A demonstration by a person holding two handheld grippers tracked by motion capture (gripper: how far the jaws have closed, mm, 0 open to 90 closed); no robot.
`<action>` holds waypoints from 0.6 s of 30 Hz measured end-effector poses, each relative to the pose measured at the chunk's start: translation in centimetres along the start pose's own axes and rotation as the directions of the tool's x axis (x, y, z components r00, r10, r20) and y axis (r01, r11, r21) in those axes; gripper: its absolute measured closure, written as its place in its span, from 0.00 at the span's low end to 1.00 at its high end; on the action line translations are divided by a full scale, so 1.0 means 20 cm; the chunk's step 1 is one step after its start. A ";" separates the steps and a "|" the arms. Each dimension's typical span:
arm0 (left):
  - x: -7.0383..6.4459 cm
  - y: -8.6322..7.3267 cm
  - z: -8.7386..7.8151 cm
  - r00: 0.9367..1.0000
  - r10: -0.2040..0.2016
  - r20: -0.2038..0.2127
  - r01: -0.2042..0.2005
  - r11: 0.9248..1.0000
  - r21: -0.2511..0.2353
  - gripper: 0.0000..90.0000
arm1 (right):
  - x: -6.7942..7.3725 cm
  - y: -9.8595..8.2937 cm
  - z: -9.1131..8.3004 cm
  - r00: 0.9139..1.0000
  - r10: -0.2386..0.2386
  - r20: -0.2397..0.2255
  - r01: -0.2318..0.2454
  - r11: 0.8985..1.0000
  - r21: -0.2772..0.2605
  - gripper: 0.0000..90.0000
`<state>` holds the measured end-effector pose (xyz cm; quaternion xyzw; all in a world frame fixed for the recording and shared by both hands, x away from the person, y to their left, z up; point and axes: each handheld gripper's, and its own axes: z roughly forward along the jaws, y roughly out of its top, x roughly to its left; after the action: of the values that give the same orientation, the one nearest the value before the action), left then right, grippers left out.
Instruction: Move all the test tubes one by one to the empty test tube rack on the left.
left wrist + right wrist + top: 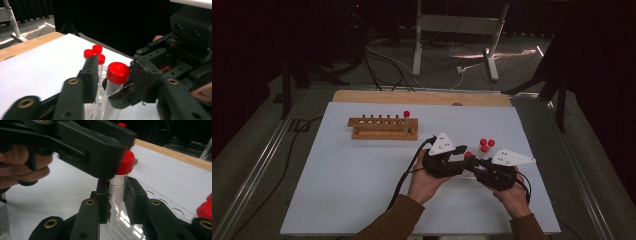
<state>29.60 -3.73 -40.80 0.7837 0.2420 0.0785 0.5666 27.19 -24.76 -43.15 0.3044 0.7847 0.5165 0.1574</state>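
Observation:
A clear tube with a red cap [125, 162] stands upright, and my right gripper [117, 192] is shut on its graduated body. My left gripper [115, 75] is open, one jaw on each side of the same tube's cap [117, 72], with a gap on the left side. In the high view the two grippers meet at centre right, left gripper [462, 161] and right gripper [475, 167], with the cap [468, 155] between them. Three more red-capped tubes [485, 144] stand just behind, in a clear plastic holder [160, 200].
A wooden tube rack [382, 127] stands at the back left of the white table [352, 190], with one red-capped tube [406, 114] at its right end. Cables trail from both grippers. A wooden strip [422, 97] edges the far side.

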 end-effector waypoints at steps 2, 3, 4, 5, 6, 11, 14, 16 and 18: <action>-0.01 0.00 0.01 1.000 0.007 -0.005 -0.007 1.000 0.012 0.77 | 0.00 0.00 0.00 1.000 -0.001 -0.002 0.001 1.000 0.001 0.82; -0.01 0.00 0.01 1.000 0.010 -0.010 -0.010 1.000 0.015 0.78 | 0.00 0.00 0.00 1.000 0.000 -0.003 0.000 1.000 0.003 0.82; -0.01 0.00 0.01 1.000 0.009 -0.010 -0.009 1.000 0.014 0.78 | 0.00 0.00 0.00 1.000 0.000 -0.003 0.000 1.000 0.003 0.82; -0.01 0.00 0.00 1.000 0.007 -0.011 -0.007 1.000 0.016 0.78 | -0.01 -0.01 0.00 1.000 0.003 -0.013 -0.003 1.000 -0.002 0.81; -0.01 0.00 0.00 1.000 0.006 -0.011 -0.006 1.000 0.017 0.78 | -0.01 -0.01 0.00 1.000 0.003 -0.014 -0.003 1.000 -0.002 0.80; 0.00 0.01 -0.01 1.000 0.006 -0.020 -0.006 1.000 0.011 0.79 | -0.02 -0.01 0.00 0.999 0.009 -0.033 -0.009 1.000 -0.018 0.54; 0.00 0.01 -0.01 1.000 0.002 -0.026 -0.001 1.000 0.004 0.79 | -0.03 -0.01 0.00 0.999 0.031 -0.031 -0.032 0.999 -0.026 0.37; 0.00 0.01 -0.02 0.999 0.000 -0.032 0.000 1.000 0.004 0.79 | -0.03 -0.01 0.00 0.999 0.040 -0.027 -0.041 0.999 -0.028 0.33; 0.01 0.01 -0.02 0.999 -0.001 -0.034 0.001 1.000 0.002 0.79 | -0.04 -0.01 -0.01 0.999 0.050 -0.016 -0.050 0.998 -0.040 0.20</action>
<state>29.65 -3.36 -40.44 0.7826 0.2519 0.0913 0.5619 27.68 -25.47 -43.37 0.3169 0.7673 0.5383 0.1448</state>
